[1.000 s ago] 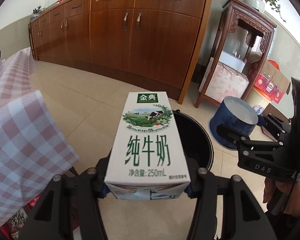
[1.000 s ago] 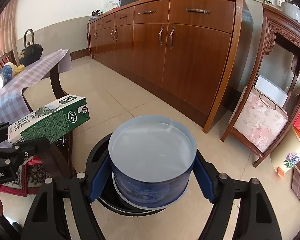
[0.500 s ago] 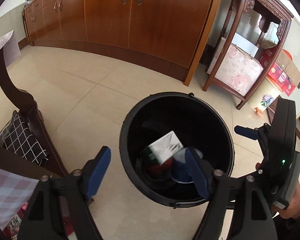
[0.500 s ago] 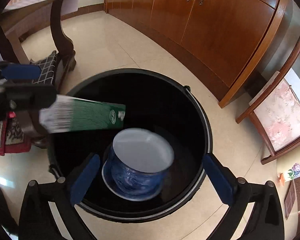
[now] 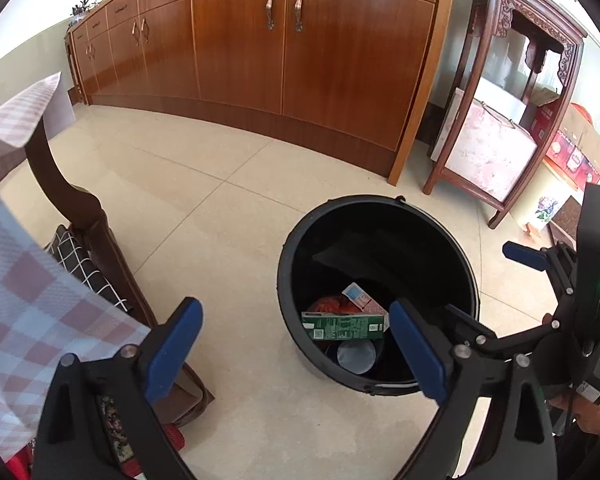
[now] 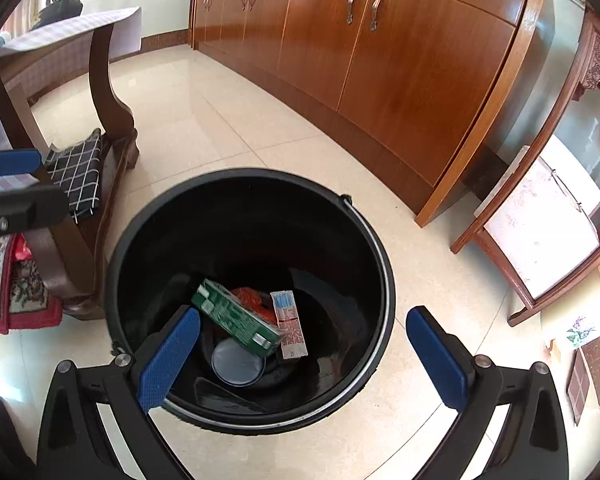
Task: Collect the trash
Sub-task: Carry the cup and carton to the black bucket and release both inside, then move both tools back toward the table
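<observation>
Over the black bin (image 6: 380, 248) on the tiled floor (image 5: 204, 208), both tongs hang empty. Left gripper (image 5: 296, 354): jaws have just been opening, now spread wide, nothing between the blue pads (image 5: 172, 344), one pad over the bin's near rim. Right gripper (image 6: 304, 364): also just been opening, fully spread, released, nothing touched; its pads (image 6: 436, 356) straddle the bin's near rim.

Bin contents, at the bottom: green milk carton (image 6: 236, 320) lying on its side, tilted, resting over the blue cup (image 6: 238, 362), which shows its pale round face up. Just beside the carton, a small white-and-red packet (image 6: 288, 324); beneath them something red-orange (image 6: 246, 296), too crumpled to identify.

Cup mostly hidden by the carton and bin shadow. Checked tablecloth (image 5: 40, 312) cuts off the left edge of the left view; table leg (image 5: 84, 216) below it. Wooden cabinets (image 5: 300, 60) behind. A hand (image 5: 592, 412) on the right gripper's handle is barely visible at the frame edge.
</observation>
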{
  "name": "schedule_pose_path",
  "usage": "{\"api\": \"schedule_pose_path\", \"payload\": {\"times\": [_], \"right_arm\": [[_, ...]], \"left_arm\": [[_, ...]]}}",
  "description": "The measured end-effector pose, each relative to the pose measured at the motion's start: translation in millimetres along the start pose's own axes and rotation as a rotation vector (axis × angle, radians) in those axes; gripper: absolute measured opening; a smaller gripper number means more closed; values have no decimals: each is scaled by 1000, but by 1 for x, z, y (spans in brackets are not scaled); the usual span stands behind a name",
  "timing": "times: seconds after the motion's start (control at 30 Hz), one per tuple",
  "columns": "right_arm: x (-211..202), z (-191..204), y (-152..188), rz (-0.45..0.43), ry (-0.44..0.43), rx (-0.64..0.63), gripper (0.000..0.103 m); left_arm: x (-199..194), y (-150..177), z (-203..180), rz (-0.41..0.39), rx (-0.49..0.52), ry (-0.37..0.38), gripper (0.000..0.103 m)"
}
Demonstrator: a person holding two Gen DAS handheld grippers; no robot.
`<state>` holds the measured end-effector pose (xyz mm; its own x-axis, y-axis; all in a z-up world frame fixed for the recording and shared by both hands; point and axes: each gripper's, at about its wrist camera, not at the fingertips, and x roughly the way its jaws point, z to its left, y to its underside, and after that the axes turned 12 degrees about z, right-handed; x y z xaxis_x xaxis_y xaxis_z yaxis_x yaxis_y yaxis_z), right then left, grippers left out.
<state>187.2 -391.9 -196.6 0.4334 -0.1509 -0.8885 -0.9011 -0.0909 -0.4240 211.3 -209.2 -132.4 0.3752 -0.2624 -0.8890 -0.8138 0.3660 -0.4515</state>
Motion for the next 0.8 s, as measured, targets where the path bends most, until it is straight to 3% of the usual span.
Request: {"api": "schedule_pose_path", "payload": {"times": [0.8], "right_arm": [[-96,18,1,-127,-42,93,103]], "left_arm": [[-76,25,19,-87,-55,-65,97]]}}
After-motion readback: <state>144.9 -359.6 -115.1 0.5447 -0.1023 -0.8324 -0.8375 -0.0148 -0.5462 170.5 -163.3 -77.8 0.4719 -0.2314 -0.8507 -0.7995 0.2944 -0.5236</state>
